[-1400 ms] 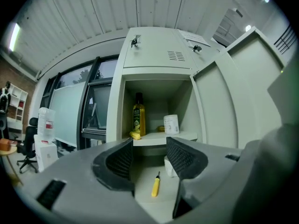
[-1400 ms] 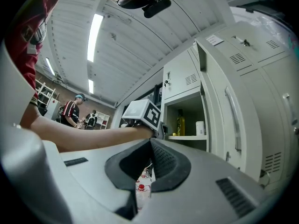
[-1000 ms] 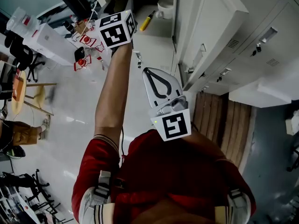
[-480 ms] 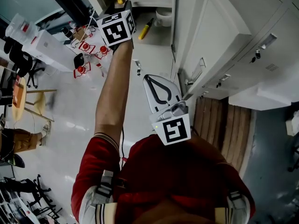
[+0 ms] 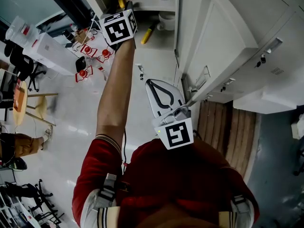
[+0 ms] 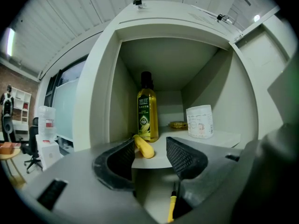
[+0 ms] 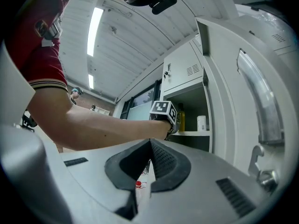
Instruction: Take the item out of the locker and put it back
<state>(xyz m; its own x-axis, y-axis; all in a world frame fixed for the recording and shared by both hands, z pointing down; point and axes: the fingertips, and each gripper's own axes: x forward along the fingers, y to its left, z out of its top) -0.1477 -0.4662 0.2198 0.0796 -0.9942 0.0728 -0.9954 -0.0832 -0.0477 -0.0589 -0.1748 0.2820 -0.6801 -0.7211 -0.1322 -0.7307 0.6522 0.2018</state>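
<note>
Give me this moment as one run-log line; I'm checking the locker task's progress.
left gripper: open, aimed at locker shelf | on shelf: oil bottle upright, yellow item beside it | right gripper: shut, empty

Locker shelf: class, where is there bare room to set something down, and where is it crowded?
Bare: the shelf front, between the yellow item and the white tub. Crowded: left side, where the oil bottle stands behind the yellow item.

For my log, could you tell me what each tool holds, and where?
Nothing: left tool is open near the yellow item; right tool is shut, empty.
</note>
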